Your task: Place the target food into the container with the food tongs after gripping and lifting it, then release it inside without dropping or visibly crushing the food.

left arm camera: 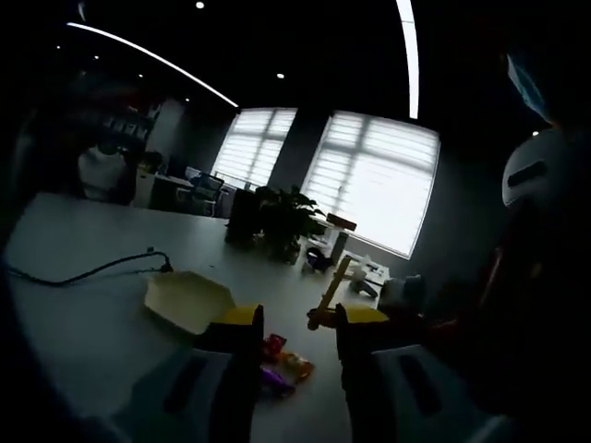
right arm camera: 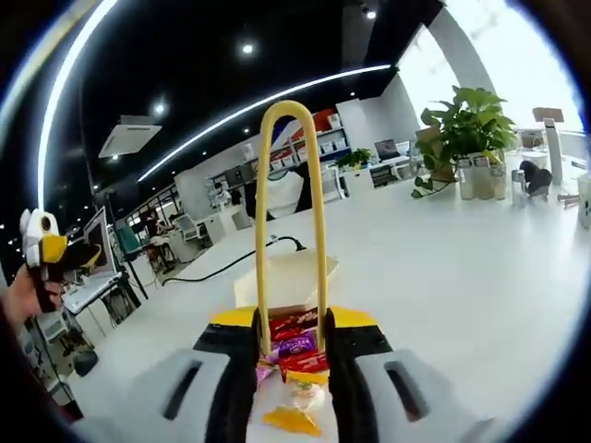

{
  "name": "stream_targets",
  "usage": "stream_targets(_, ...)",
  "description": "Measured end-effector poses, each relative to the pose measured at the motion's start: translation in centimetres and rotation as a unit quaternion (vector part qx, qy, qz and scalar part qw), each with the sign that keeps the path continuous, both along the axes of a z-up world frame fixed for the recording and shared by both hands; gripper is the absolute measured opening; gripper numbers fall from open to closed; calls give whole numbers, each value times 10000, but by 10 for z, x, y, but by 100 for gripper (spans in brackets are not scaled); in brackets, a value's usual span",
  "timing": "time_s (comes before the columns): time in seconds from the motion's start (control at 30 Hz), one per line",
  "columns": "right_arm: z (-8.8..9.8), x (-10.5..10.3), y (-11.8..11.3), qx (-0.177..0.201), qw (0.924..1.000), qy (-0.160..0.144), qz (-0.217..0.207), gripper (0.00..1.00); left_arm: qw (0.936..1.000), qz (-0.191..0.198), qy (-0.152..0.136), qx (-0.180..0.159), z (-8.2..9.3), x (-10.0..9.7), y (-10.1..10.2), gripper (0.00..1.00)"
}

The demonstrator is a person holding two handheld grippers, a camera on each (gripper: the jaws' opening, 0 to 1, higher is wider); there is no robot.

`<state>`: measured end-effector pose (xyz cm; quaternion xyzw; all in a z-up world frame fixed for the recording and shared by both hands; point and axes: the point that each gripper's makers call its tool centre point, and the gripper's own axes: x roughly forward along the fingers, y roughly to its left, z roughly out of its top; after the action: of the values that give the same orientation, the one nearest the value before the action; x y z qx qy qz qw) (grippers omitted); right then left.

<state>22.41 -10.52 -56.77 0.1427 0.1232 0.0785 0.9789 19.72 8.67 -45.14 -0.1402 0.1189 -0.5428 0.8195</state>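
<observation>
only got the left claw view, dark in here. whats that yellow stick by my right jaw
Observer: It's the tongs, a yellow loop clamped between the right claw's jaws.
Operator: where are the snacks
Observer: The snacks lie under the tong tips, red and purple wrappers on the table.
Operator: and the box
Observer: The box sits open just past the snacks, behind the tongs.
</observation>
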Motion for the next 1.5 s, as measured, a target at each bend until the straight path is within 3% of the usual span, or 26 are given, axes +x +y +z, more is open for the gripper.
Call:
stream_targets(0.17,-20,-1,-8,-143,9991,105,-384,25,10000,28,37,37,-2,0,1,33)
stream_targets(0.7,-71,-6,16,27,9982,496,-349,25,9990,-128,119,415,-17,-6,-3,32)
stream_targets(0.83,-71,-7,18,-285,9983,383,-325,26,9984,-141,96,534,-21,-8,-2,32)
stream_targets(1.03,-74,-9,19,-343,9983,379,-285,26,9977,-202,92,645,-26,-11,-5,31)
stream_targets(1.4,-81,-13,23,-577,9966,586,-42,20,9960,-373,77,812,-33,-18,-15,31)
stream_targets(1.5,-82,-17,32,-126,9967,799,68,18,9953,-400,71,883,-36,-19,-15,31)
